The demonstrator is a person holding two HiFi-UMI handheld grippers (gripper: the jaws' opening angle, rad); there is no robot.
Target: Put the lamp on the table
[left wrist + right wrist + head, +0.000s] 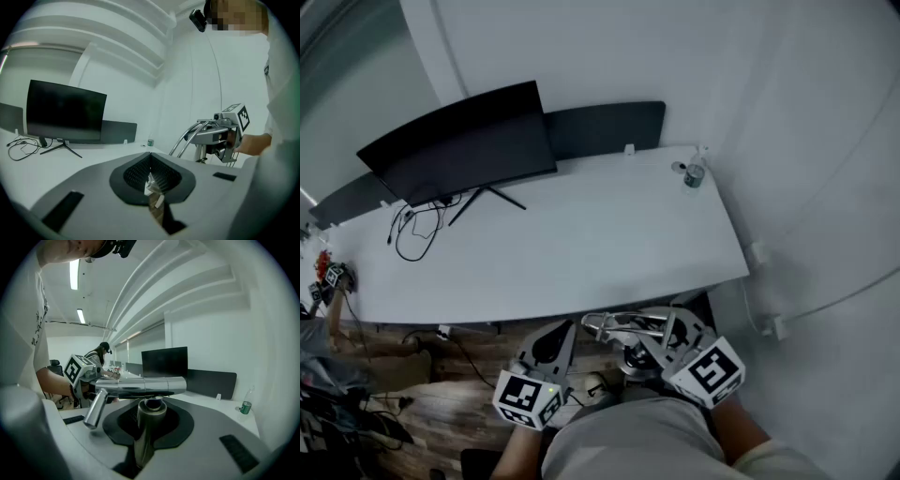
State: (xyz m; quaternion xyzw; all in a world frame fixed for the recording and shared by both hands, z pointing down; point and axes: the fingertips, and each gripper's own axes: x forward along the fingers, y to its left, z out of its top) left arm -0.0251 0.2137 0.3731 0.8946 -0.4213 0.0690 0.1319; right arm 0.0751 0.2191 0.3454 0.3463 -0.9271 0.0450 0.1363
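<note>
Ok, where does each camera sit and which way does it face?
Head view: on the person's head, facing steeply down at the table and monitor; left gripper, right gripper and torso show below.
Left gripper view: on the left gripper, looking along its closed jaws across the table; right hand shows.
Right gripper view: on the right gripper, looking along jaws clamped on the lamp; left arm shows.
Shared: both gripper views see the monitor and each other's gripper.

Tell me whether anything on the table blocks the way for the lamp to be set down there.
Nothing visible does. The lamp is held just before the near edge of the table, whose near part is bare; the monitor, cables and bottle keep to the far half.
</note>
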